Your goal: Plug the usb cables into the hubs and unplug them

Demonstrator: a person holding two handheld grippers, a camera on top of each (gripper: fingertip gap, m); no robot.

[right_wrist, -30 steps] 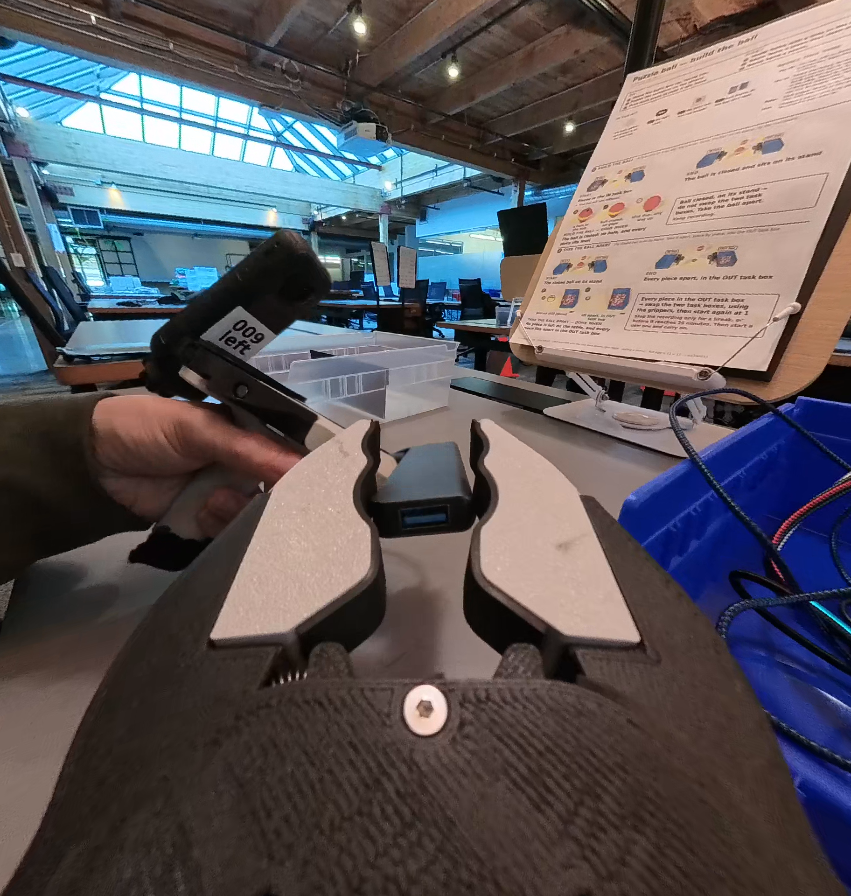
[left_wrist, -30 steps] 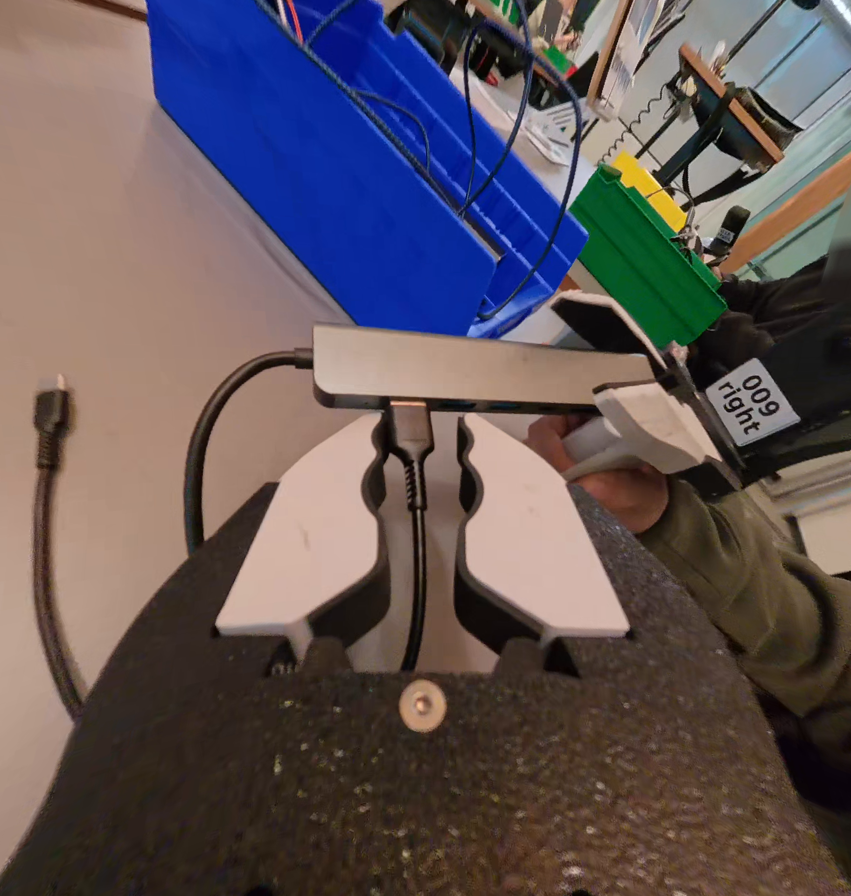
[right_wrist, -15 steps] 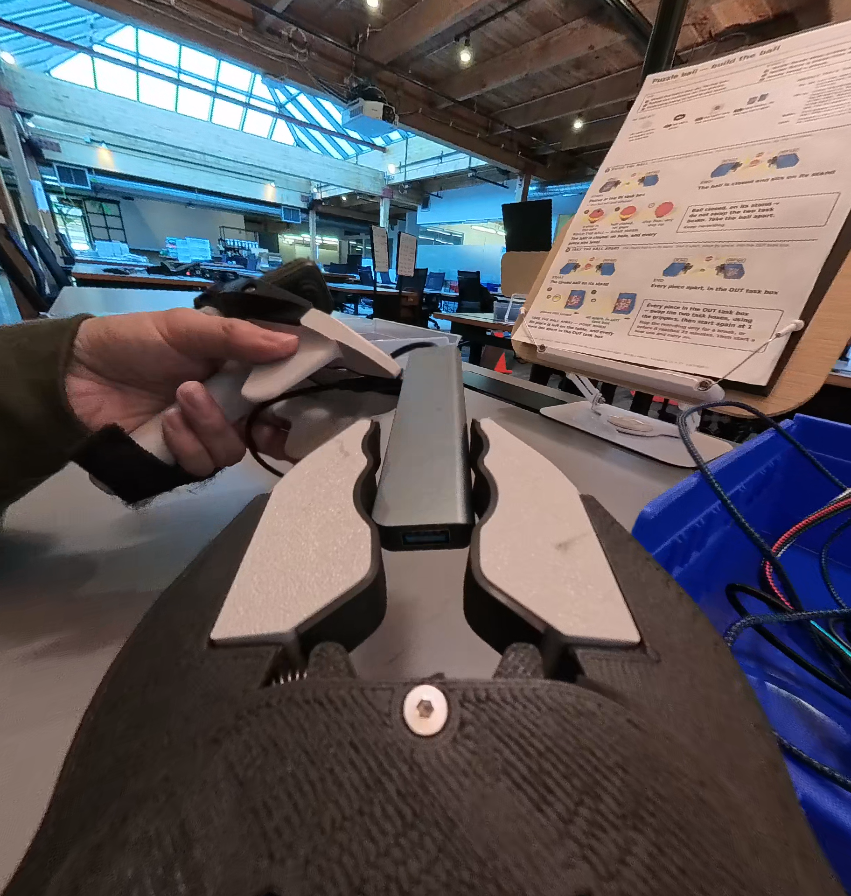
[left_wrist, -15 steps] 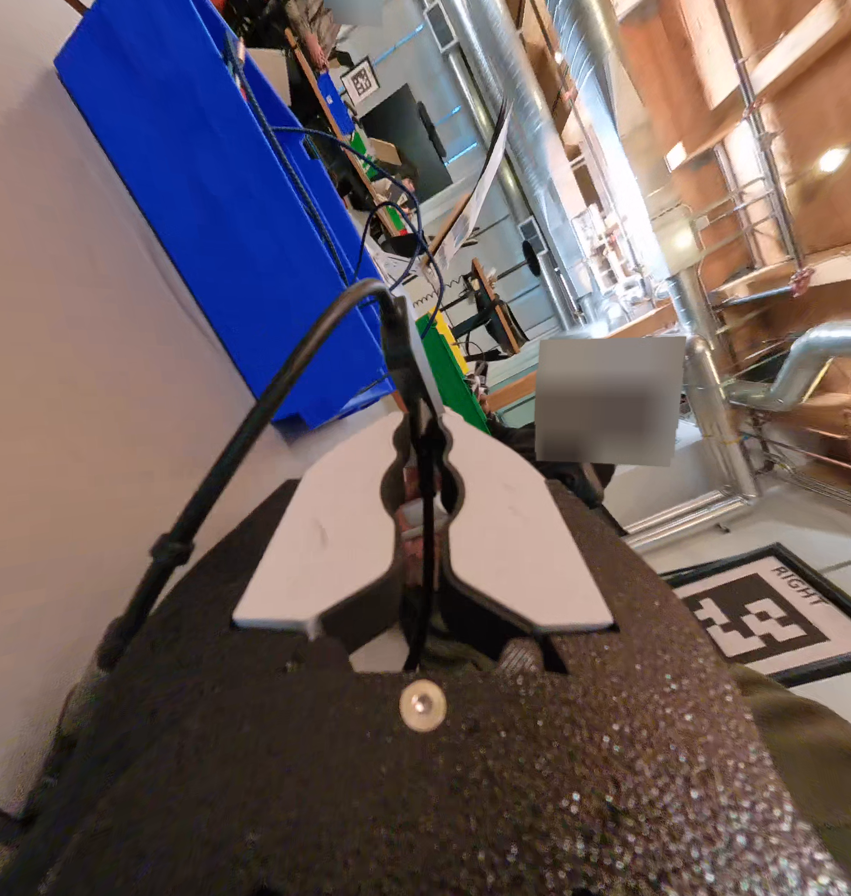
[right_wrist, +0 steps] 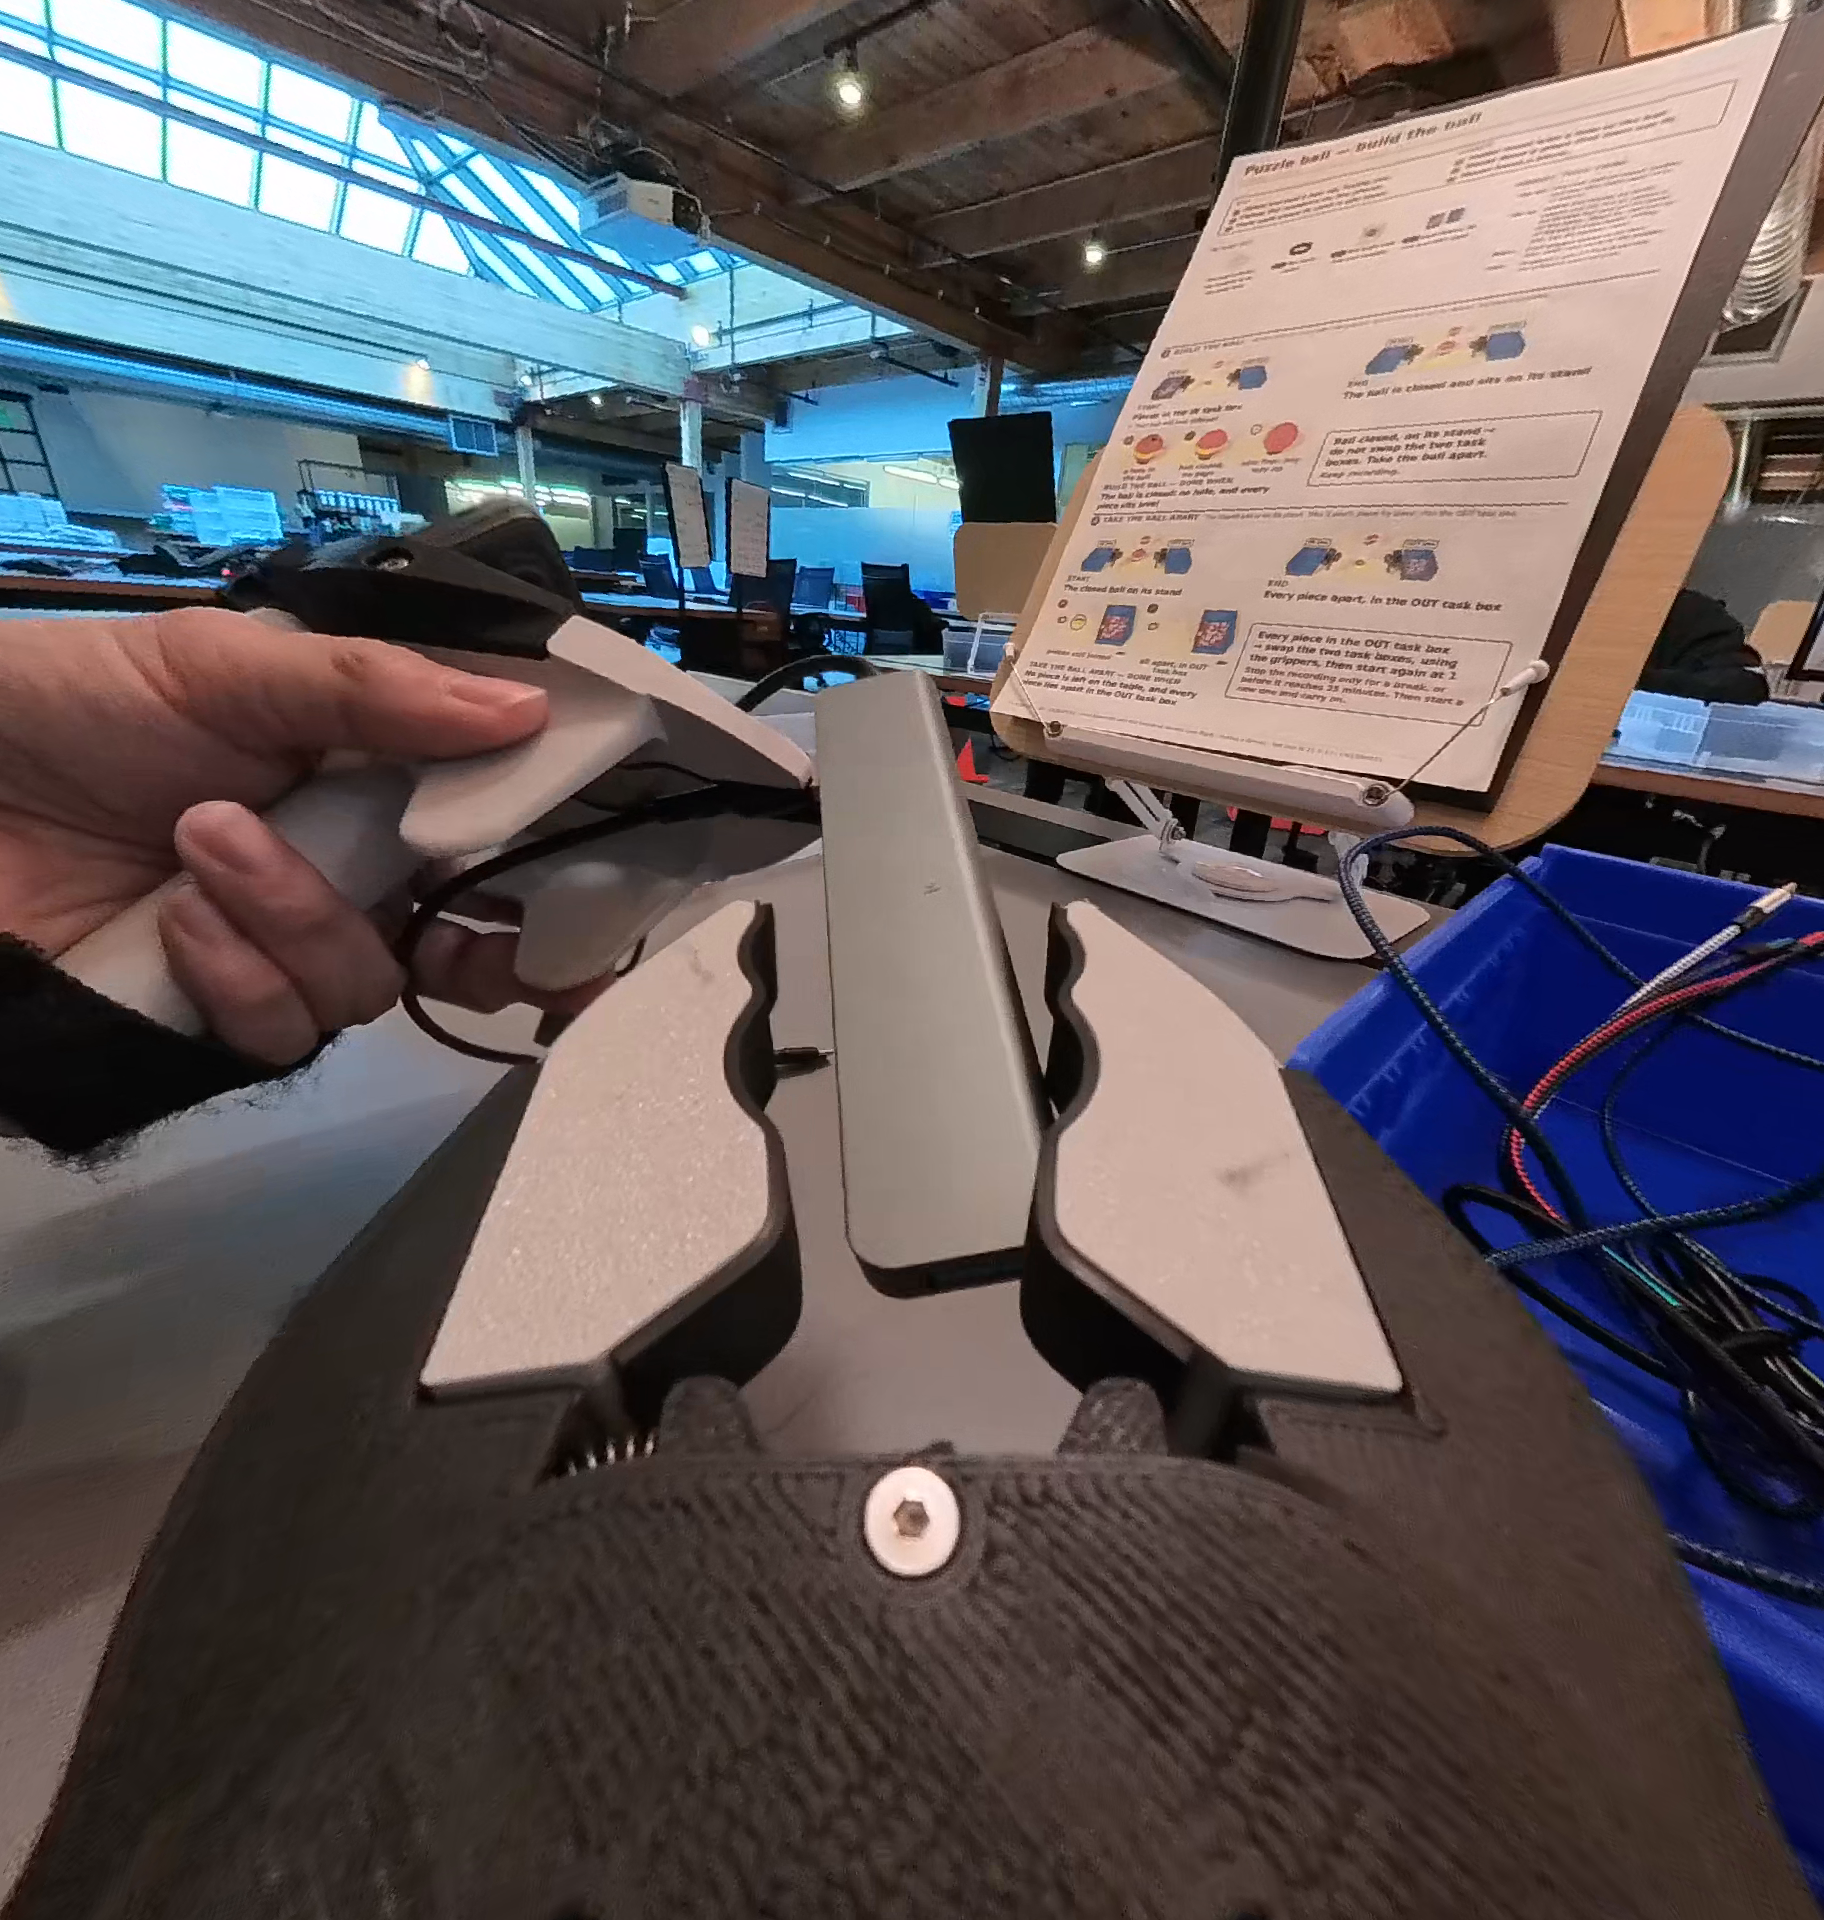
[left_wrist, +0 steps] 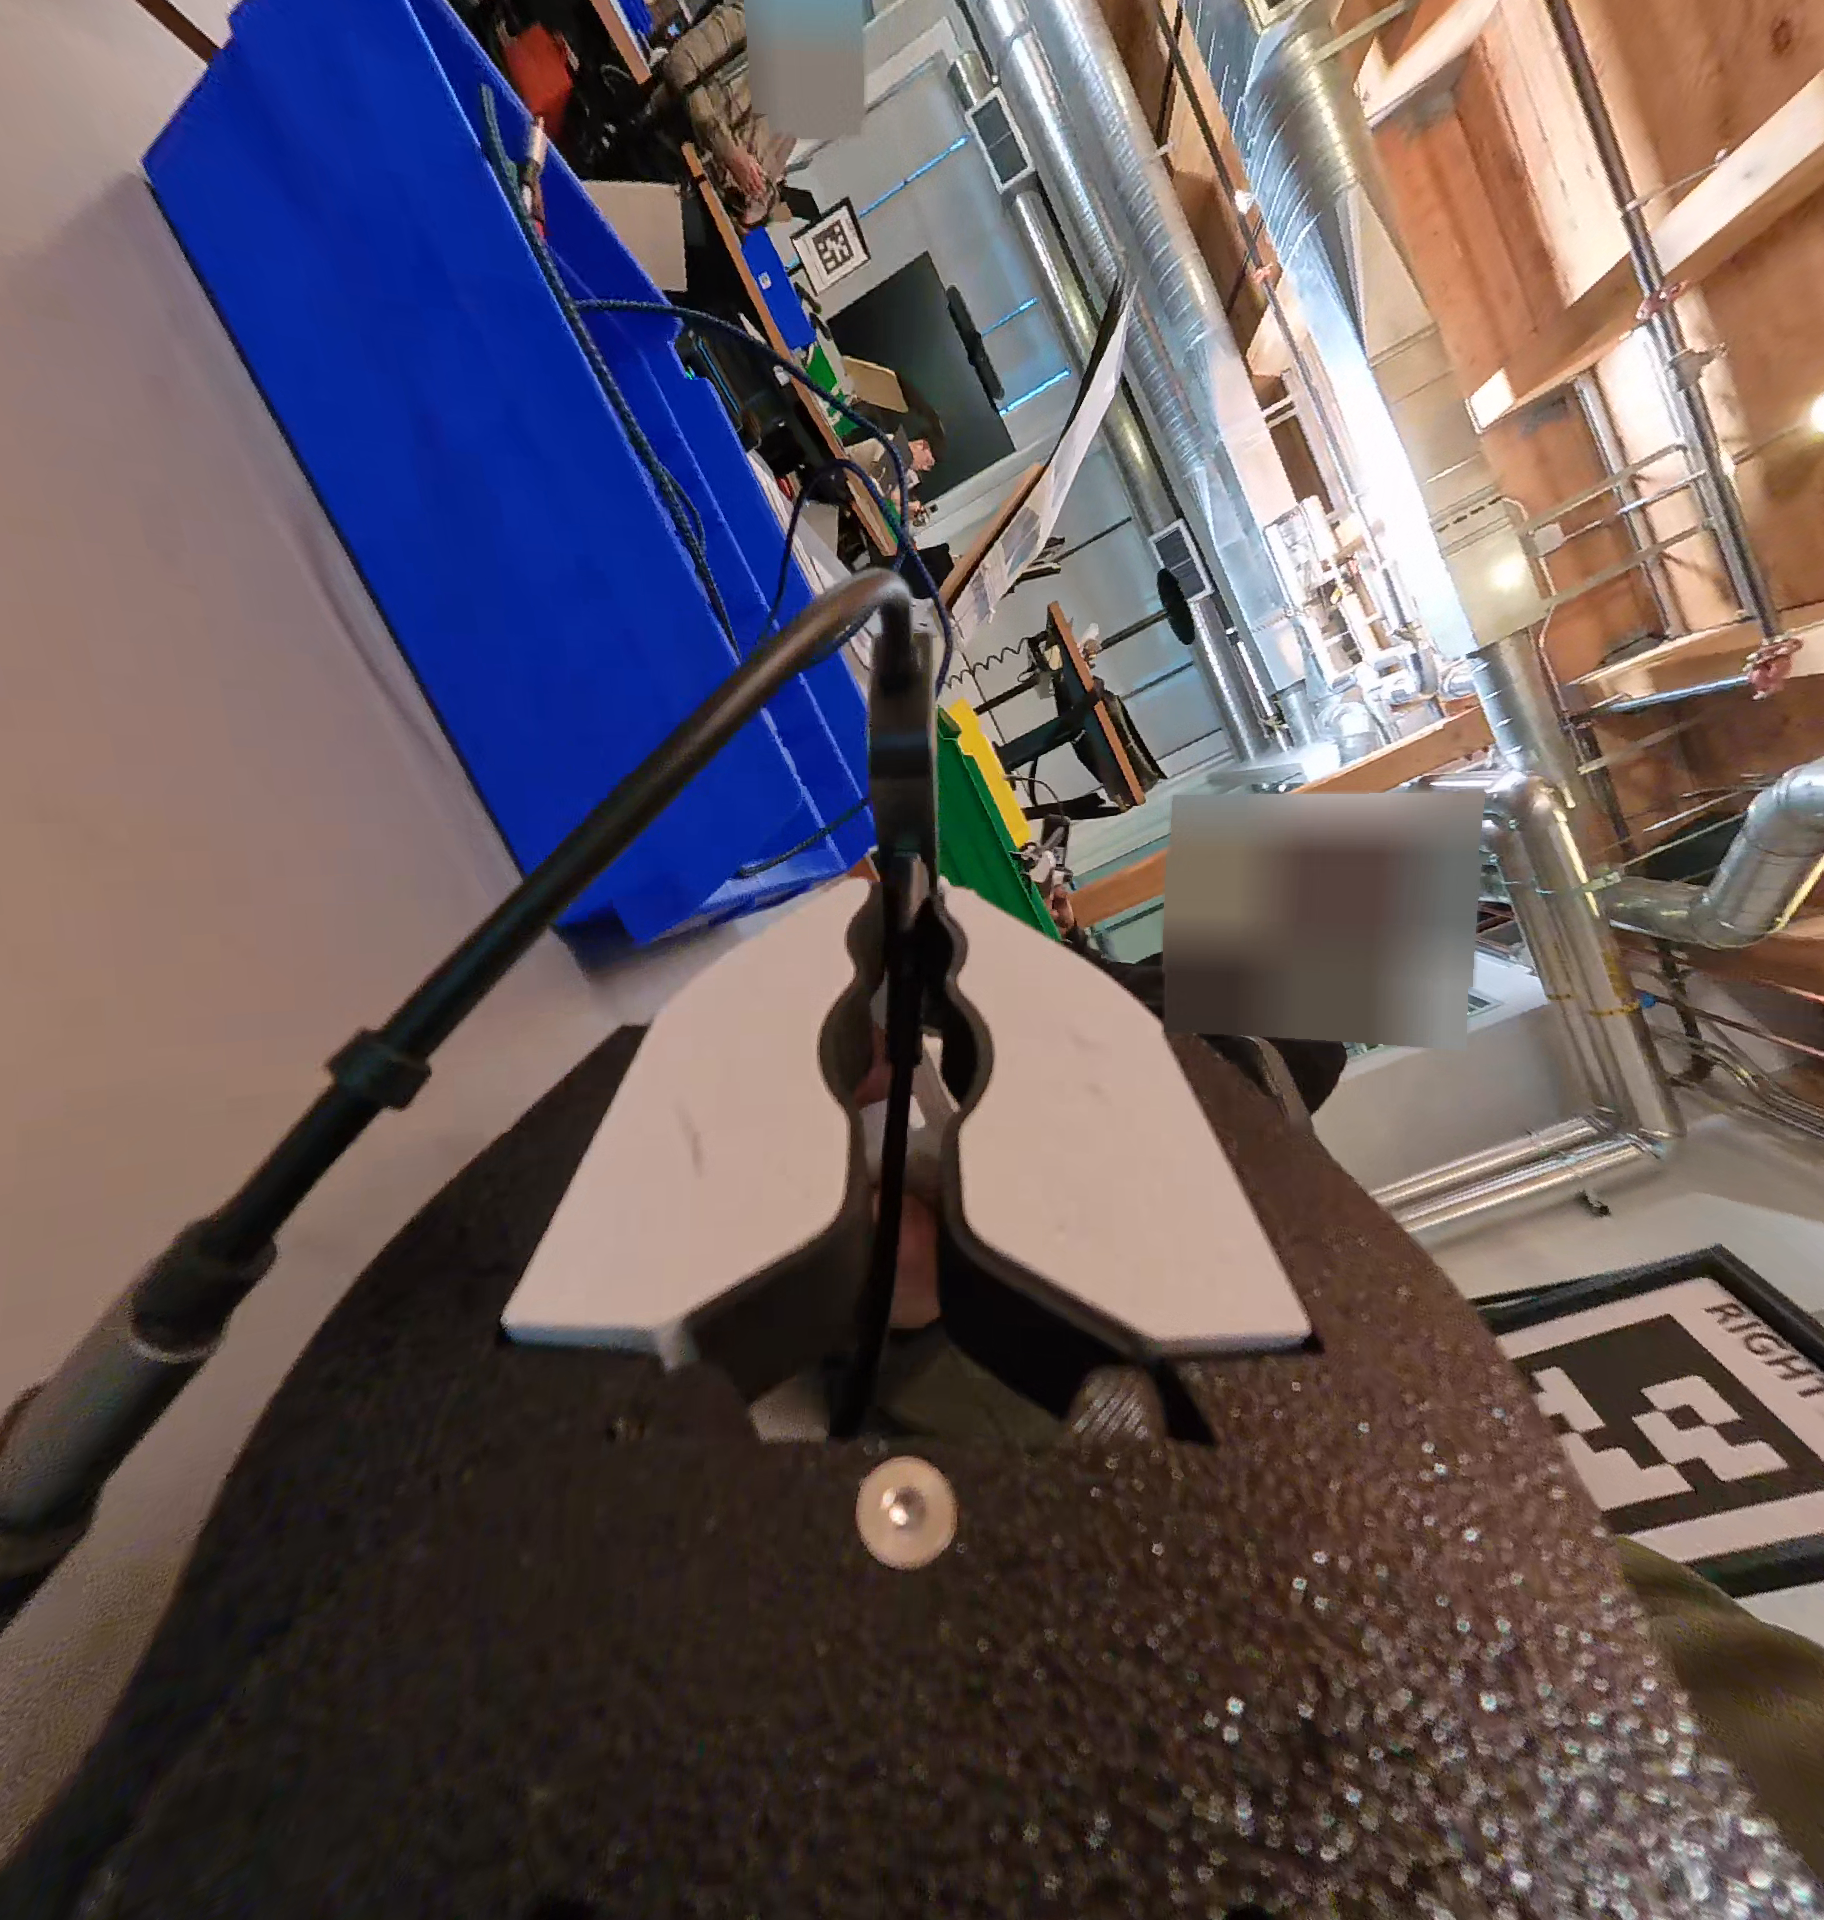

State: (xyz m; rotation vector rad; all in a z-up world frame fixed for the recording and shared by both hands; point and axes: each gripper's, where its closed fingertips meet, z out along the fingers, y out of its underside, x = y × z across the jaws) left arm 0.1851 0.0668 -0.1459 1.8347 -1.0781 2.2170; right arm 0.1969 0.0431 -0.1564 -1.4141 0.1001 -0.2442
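The hub (right_wrist: 923, 997) runs lengthwise away from the right hand-held gripper (right_wrist: 913, 1081), which clamps its near end. The left hand-held gripper (left_wrist: 903, 1013), squeezing the thin black cable (left_wrist: 880, 1195) just beside the hub's left edge, is nearer the plug.

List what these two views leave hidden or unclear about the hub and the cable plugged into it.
- Left wrist view: the hub shows edge-on, so its ports are hidden.
- Left wrist view: the plug is pinched in the left gripper, too dark to judge seating.
- Right wrist view: the left gripper covers the plug.
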